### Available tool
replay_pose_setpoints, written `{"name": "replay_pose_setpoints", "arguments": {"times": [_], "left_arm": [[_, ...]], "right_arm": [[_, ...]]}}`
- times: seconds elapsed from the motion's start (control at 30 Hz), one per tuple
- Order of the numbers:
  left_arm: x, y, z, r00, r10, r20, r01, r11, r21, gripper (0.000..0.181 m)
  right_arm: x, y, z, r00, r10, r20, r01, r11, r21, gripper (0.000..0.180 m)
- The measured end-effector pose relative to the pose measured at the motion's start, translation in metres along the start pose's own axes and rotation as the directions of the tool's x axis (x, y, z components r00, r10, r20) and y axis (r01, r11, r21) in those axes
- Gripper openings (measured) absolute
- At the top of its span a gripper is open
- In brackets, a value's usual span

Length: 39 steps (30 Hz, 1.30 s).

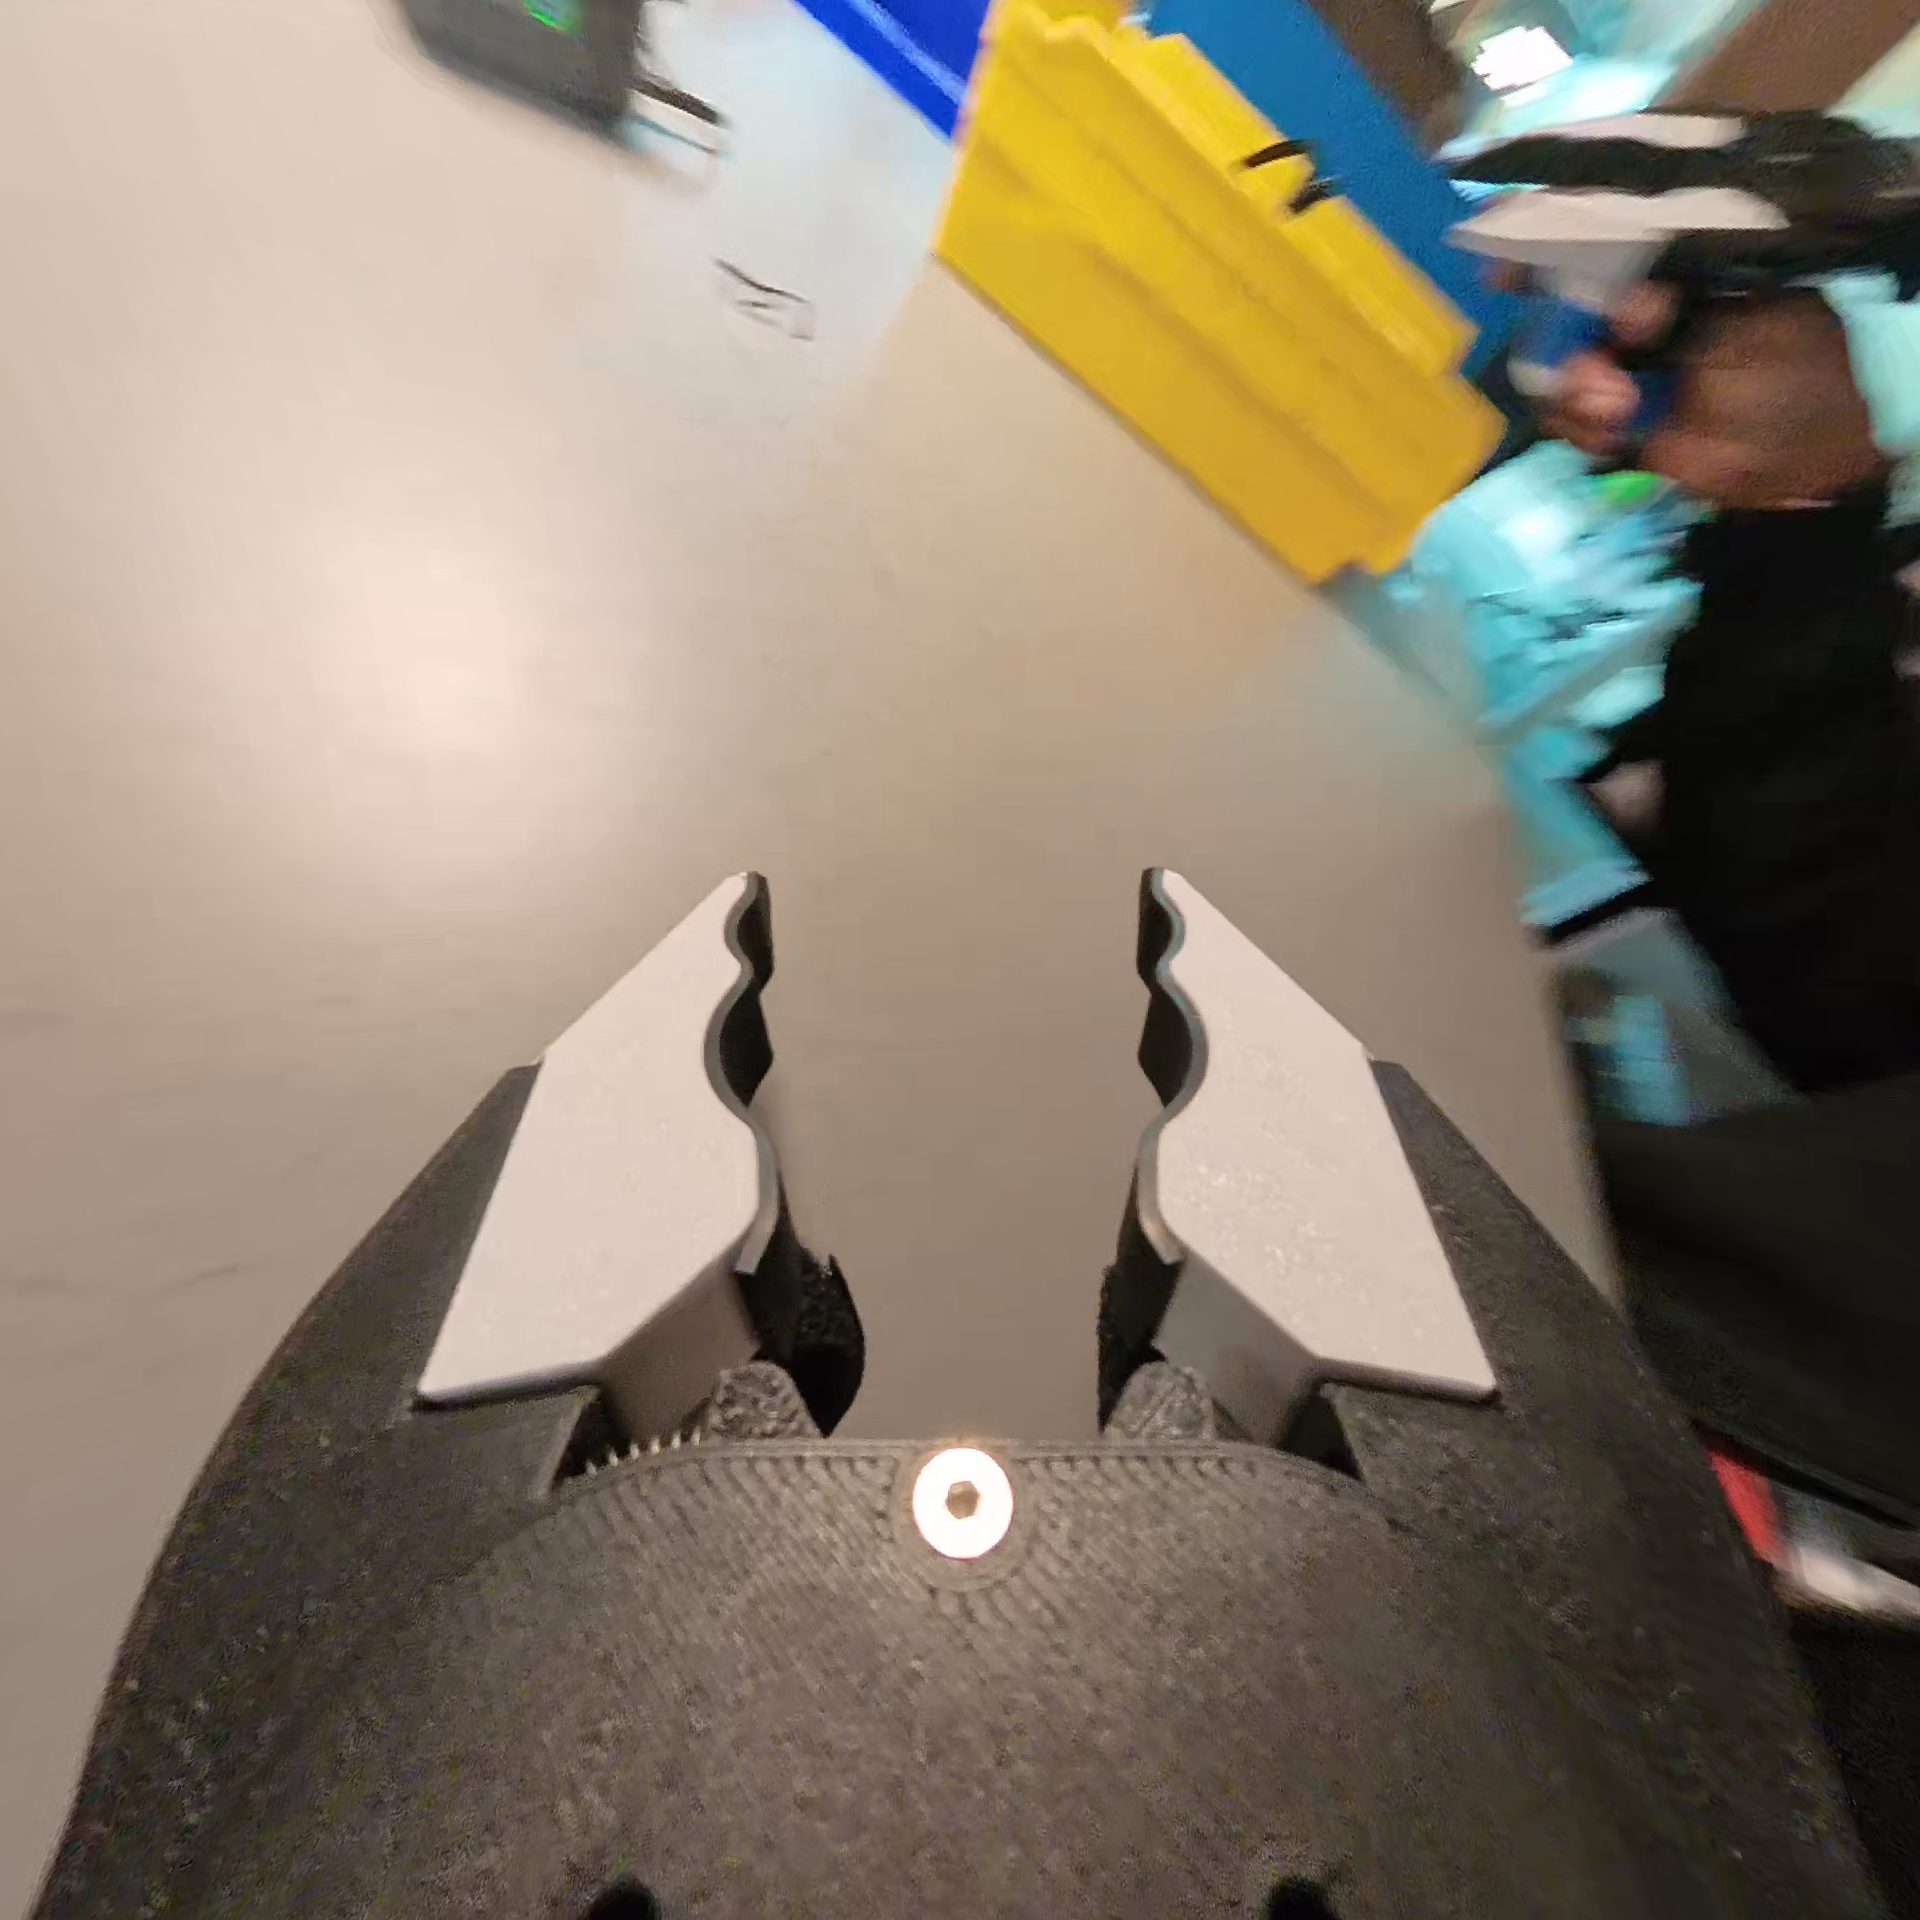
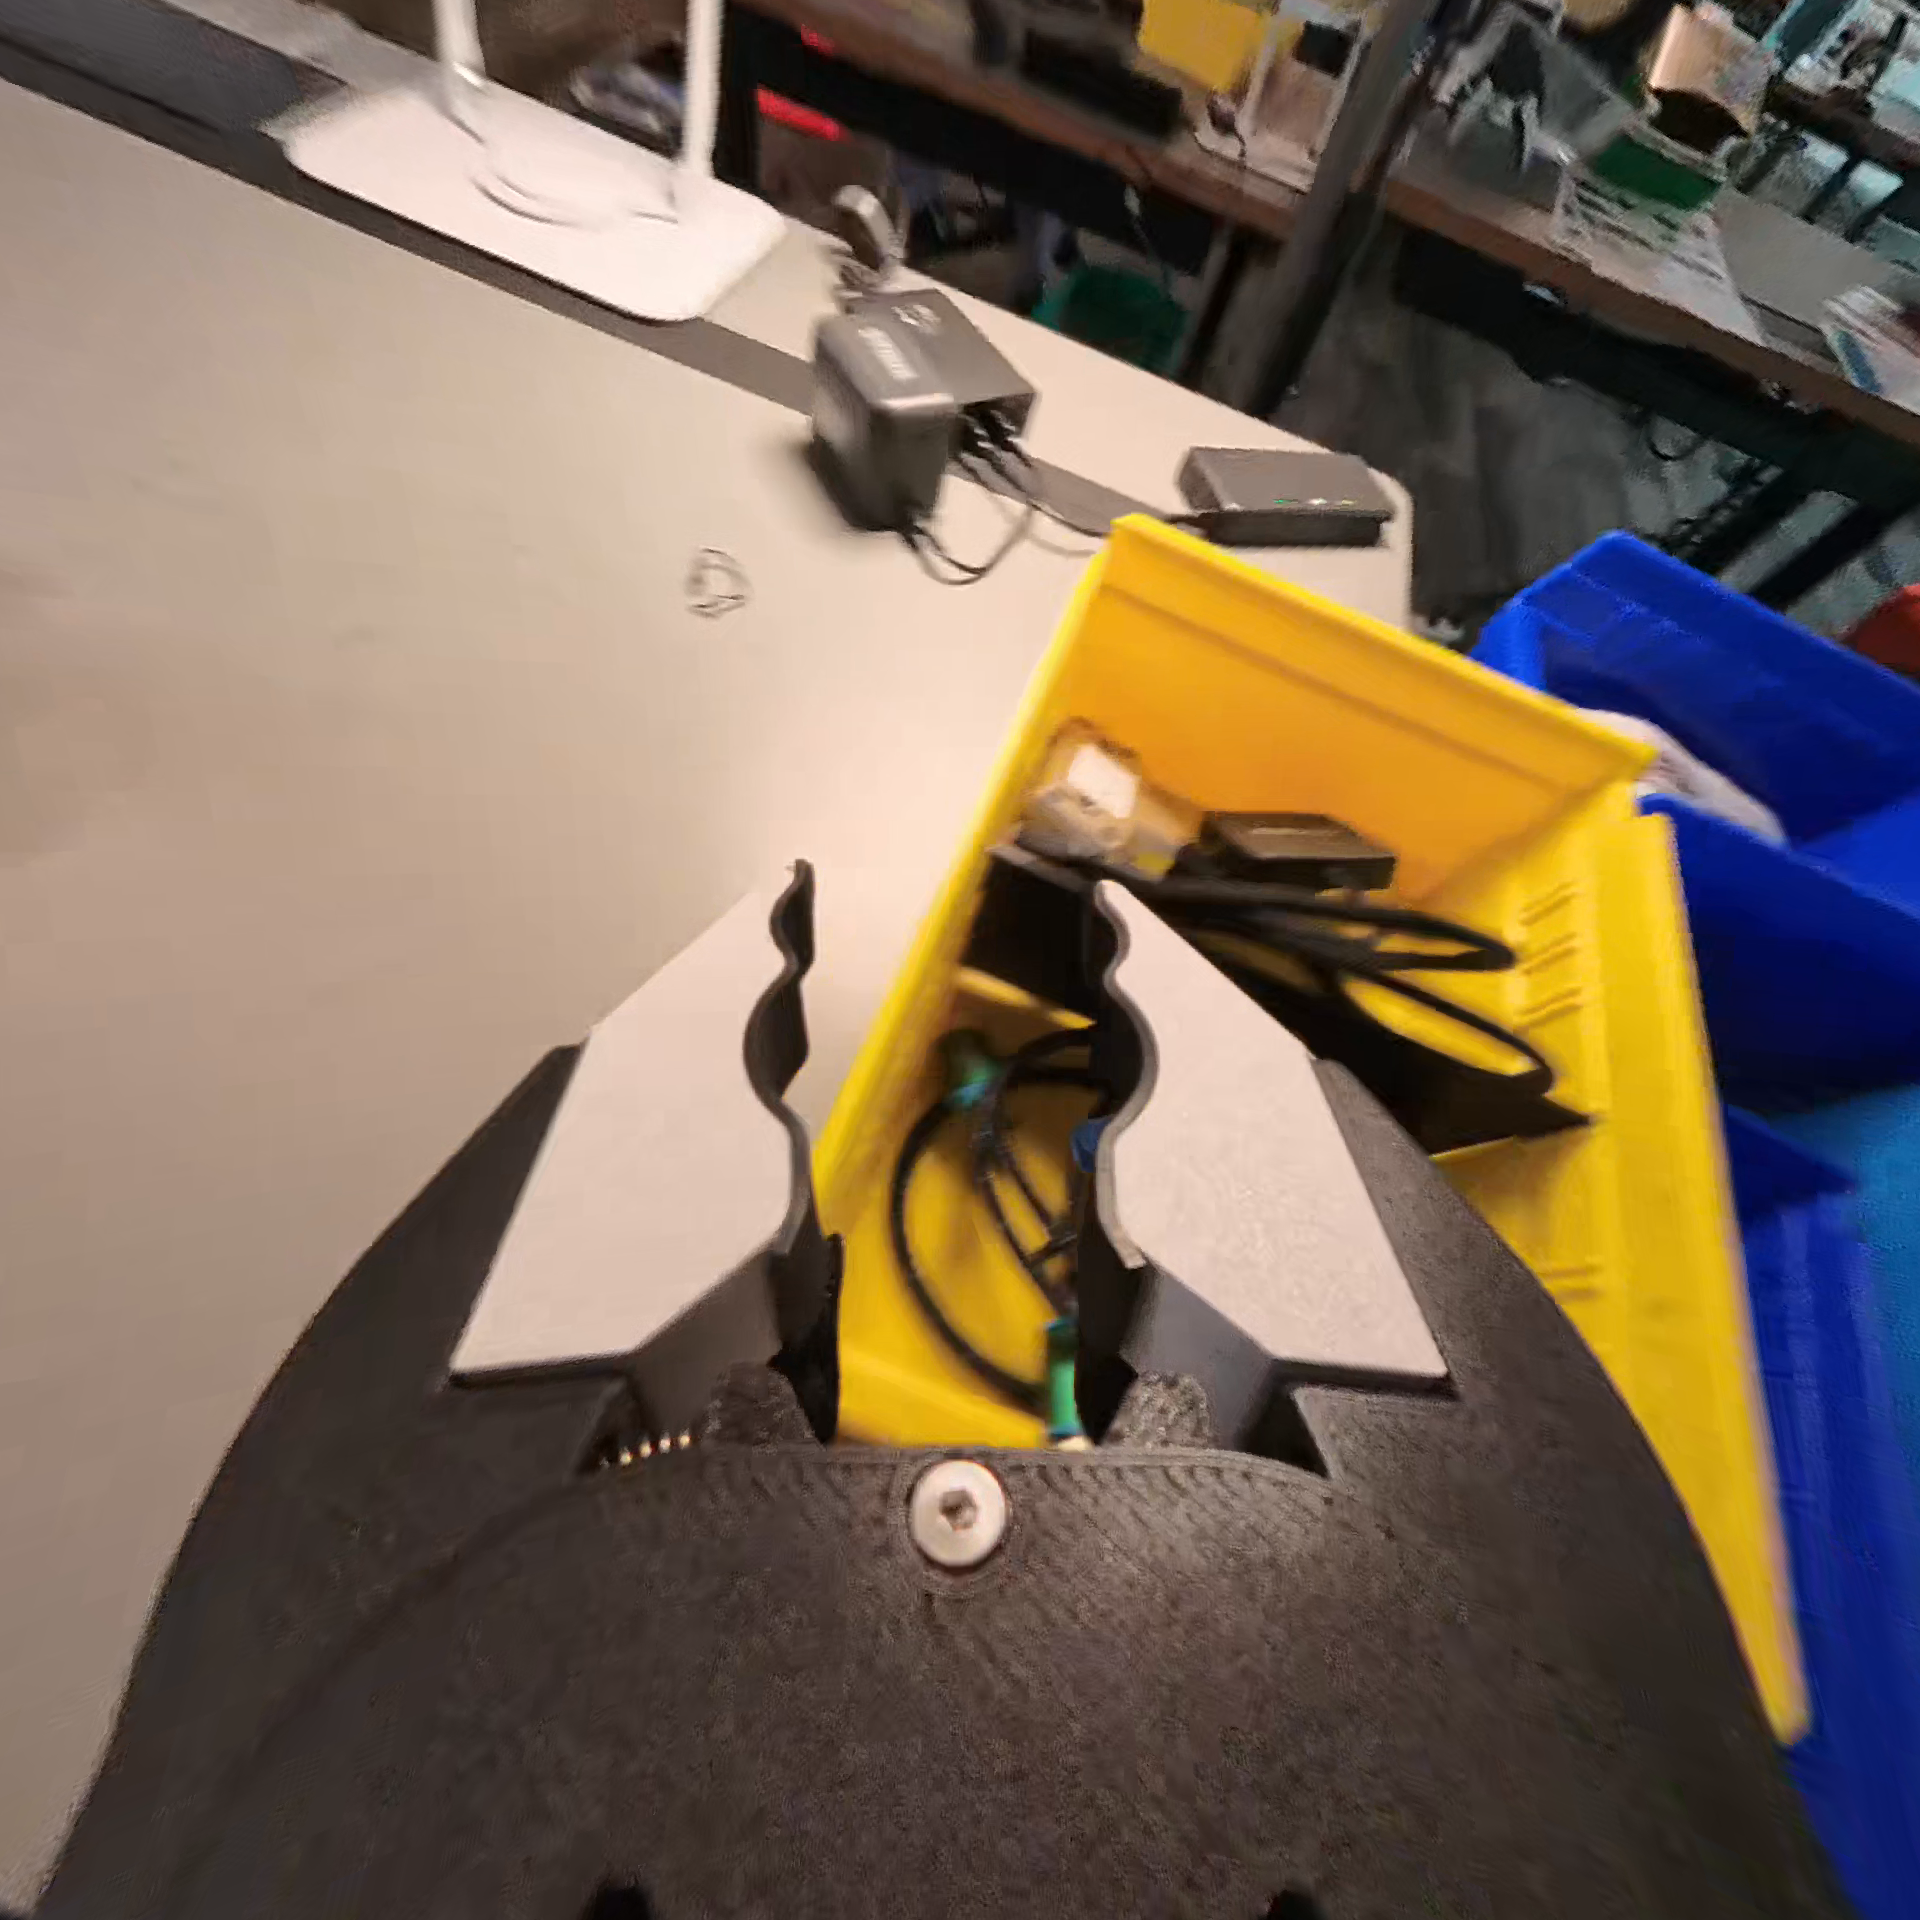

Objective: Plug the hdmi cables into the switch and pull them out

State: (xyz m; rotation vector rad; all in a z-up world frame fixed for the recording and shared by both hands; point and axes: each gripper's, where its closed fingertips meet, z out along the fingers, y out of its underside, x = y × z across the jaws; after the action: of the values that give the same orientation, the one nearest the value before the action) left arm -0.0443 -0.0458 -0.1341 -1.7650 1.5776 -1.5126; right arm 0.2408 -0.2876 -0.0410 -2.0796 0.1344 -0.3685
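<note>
Progress: nothing plugged that I can see; I judge fetching, plugging and pulling out all remain.
Left gripper [image 1: 956,894]: I hold it wide, empty, over bare table [image 1: 416,727], well left of the yellow bin [image 1: 1195,312].
Right gripper [image 2: 951,904]: wide, empty, above the yellow bin's [image 2: 1299,675] near end.
Cables [image 2: 1351,966]: black coils inside the bin; I cannot count them, at least two bundles.
Switch [image 2: 1299,842]: likely the small black box at the bin's far end; cannot confirm.
Bins: one yellow, one blue [image 2: 1818,831] touching its right side.
Beyond the bin: two dark boxes [image 2: 904,405] on the table.
</note>
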Motion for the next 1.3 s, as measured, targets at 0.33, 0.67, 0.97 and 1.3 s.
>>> {"name": "replay_pose_setpoints", "arguments": {"times": [0.33, 0.67, 0.97, 1.3], "left_arm": [[-0.069, 0.026, -0.099, 0.653, 0.126, 0.747, -0.147, 0.988, -0.039, 0.081], [0.003, 0.105, -0.372, -0.154, -0.230, 0.961, -0.258, 0.948, 0.186, 0.083], [-0.060, 0.125, -0.391, 0.075, -0.187, 0.980, -0.078, 0.978, 0.193, 0.009], [0.045, 0.137, -0.289, 0.361, 0.125, 0.924, -0.260, 0.965, -0.029, 0.004]], "right_arm": [[-0.028, 0.067, 0.018, 0.990, -0.014, -0.143, 0.010, 0.999, -0.034, 0.075], [-0.005, 0.058, 0.026, 0.948, -0.002, -0.319, 0.017, 0.999, 0.041, 0.005], [-0.047, 0.079, -0.031, 0.975, -0.029, -0.219, 0.044, 0.997, 0.064, 0.004], [-0.130, 0.094, -0.097, 0.981, -0.180, 0.070, 0.165, 0.970, 0.178, 0.004]]}}
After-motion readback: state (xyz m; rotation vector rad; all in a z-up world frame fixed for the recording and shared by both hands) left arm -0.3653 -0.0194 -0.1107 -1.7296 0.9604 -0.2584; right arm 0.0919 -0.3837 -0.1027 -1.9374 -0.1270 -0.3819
